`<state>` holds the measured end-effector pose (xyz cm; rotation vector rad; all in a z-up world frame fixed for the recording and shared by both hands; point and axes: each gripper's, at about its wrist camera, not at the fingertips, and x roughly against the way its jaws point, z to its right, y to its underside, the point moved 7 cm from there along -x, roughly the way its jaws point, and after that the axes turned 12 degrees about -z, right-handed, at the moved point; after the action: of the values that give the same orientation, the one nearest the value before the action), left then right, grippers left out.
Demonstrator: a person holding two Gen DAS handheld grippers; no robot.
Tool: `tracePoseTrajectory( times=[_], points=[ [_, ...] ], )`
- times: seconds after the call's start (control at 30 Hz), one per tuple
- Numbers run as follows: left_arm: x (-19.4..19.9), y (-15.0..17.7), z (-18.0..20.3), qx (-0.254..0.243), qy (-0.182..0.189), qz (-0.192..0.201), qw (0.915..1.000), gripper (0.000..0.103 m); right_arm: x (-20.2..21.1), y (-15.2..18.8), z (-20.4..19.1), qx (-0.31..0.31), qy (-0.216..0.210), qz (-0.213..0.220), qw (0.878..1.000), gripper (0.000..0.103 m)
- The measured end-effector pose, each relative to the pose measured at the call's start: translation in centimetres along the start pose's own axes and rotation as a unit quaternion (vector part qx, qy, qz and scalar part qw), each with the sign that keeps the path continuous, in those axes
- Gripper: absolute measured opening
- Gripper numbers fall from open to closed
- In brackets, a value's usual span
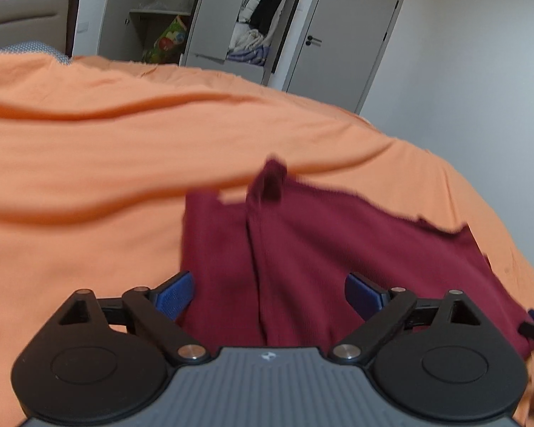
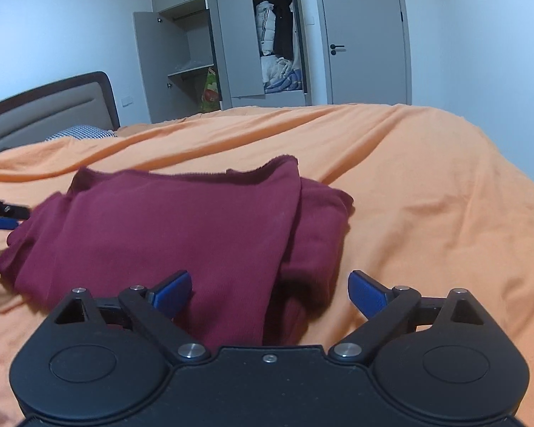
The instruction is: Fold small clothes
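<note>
While both grippers sit low over the bed, neither grips anything. Left gripper (image 1: 268, 293): fingers spread wide, maroon garment (image 1: 302, 267) lying between and ahead of the blue pads (image 1: 174, 297), no pinch. Right gripper (image 2: 270, 293): same, wide apart, garment's (image 2: 181, 235) near edge between the pads. Garment is folded into a rough stack on the orange bedsheet (image 2: 427, 213), w/ layered edges at right. Left-wrist view is blurred. Wardrobe (image 2: 231, 46) w/ doors open in bkgd.

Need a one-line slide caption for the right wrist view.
Right gripper open over a folded maroon garment on the orange bedspread.
</note>
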<state>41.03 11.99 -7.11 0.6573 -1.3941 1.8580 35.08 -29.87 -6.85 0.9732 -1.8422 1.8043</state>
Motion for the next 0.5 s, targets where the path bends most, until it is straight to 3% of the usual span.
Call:
tracePoseTrajectory(
  times=[0.1, 0.17, 0.23, 0.3, 0.4, 0.43, 0.47, 0.5],
  points=[
    [0.8, 2.7, 0.1, -0.003, -0.002, -0.013, 0.9999, 0.077, 0.7, 0.8, -0.3, -0.013, -0.003, 0.003, 1.000, 0.078],
    [1.2, 3.6, -0.2, 0.005, -0.016, -0.016, 0.9997, 0.061, 0.9, 1.1, -0.5, -0.021, -0.010, 0.003, 1.000, 0.059],
    [1.6, 4.0, -0.3, 0.026, 0.002, -0.024, 0.9994, 0.048, 0.8, 1.3, -0.9, -0.021, -0.013, 0.000, 1.000, 0.050],
    [2.1, 4.2, -0.1, 0.040, 0.012, -0.018, 0.9990, 0.047, 0.9, 1.4, -1.2, -0.018, -0.011, -0.001, 1.000, 0.045],
    [1.8, 4.5, 0.7, 0.011, 0.005, -0.020, 0.9997, 0.047, 0.8, 1.5, -1.5, -0.021, -0.015, 0.000, 1.000, 0.034],
    [1.4, 4.6, 0.8, 0.009, 0.004, -0.028, 0.9996, 0.037, 0.8, 1.5, -1.5, -0.021, -0.015, -0.001, 1.000, 0.023],
    [1.1, 4.6, 0.9, 0.008, 0.006, -0.037, 0.9993, 0.006, 0.8, 1.4, -1.6, -0.019, -0.012, 0.000, 1.000, 0.009],
    [0.9, 4.6, 0.9, 0.008, 0.001, -0.042, 0.9991, 0.003, 1.0, 1.4, -1.6, -0.018, -0.007, 0.002, 1.000, 0.009]
  ],
)
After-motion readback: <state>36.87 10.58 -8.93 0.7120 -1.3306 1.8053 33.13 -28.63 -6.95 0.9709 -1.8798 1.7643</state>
